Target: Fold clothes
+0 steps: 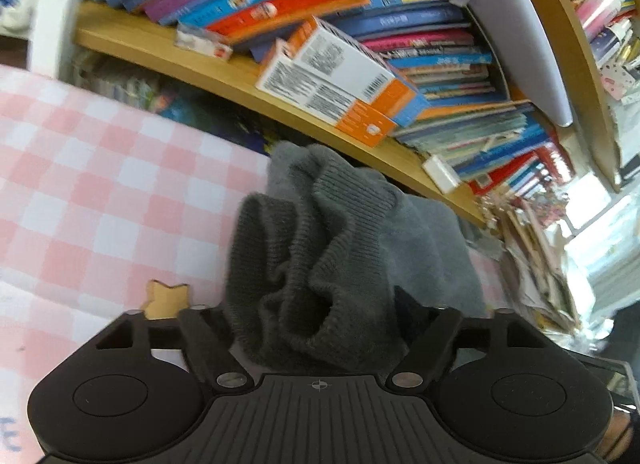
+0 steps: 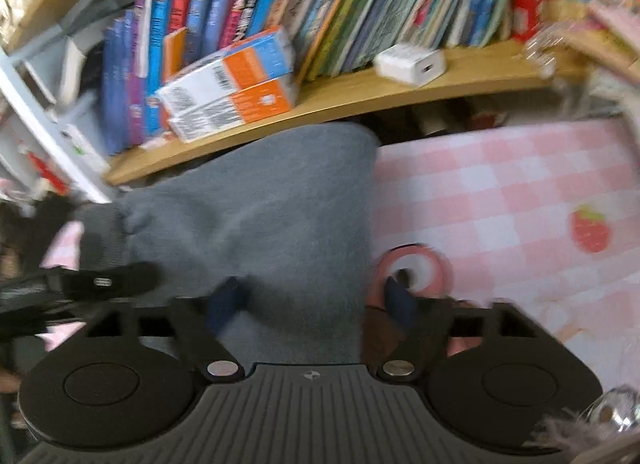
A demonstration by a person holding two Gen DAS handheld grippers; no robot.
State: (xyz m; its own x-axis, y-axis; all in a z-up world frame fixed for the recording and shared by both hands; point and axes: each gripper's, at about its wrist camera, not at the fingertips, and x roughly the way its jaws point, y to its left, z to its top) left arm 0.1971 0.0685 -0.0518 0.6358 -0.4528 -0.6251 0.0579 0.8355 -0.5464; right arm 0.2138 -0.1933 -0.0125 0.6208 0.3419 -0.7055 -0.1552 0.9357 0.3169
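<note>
A grey knitted garment [image 1: 320,248] lies bunched on the pink-and-white checked cloth [image 1: 100,192], its ribbed cuff crumpled up between the jaws of my left gripper [image 1: 304,304]. Those jaws stand wide; the tan left fingertip [image 1: 166,298] is clear of the fabric, and the right one is hidden behind it. In the right wrist view the same garment [image 2: 260,204] lies flatter. My right gripper [image 2: 312,300] is open over its near edge. One blue fingertip [image 2: 226,300] rests on the fabric, the other sits just off its edge on the cloth.
A wooden shelf [image 1: 224,76] packed with books runs right behind the garment, with orange-and-white boxes [image 1: 340,80] and a white charger [image 2: 412,62] on its lip. A strawberry print [image 2: 590,228] marks the cloth at right. A black device [image 2: 104,280] lies at the garment's left end.
</note>
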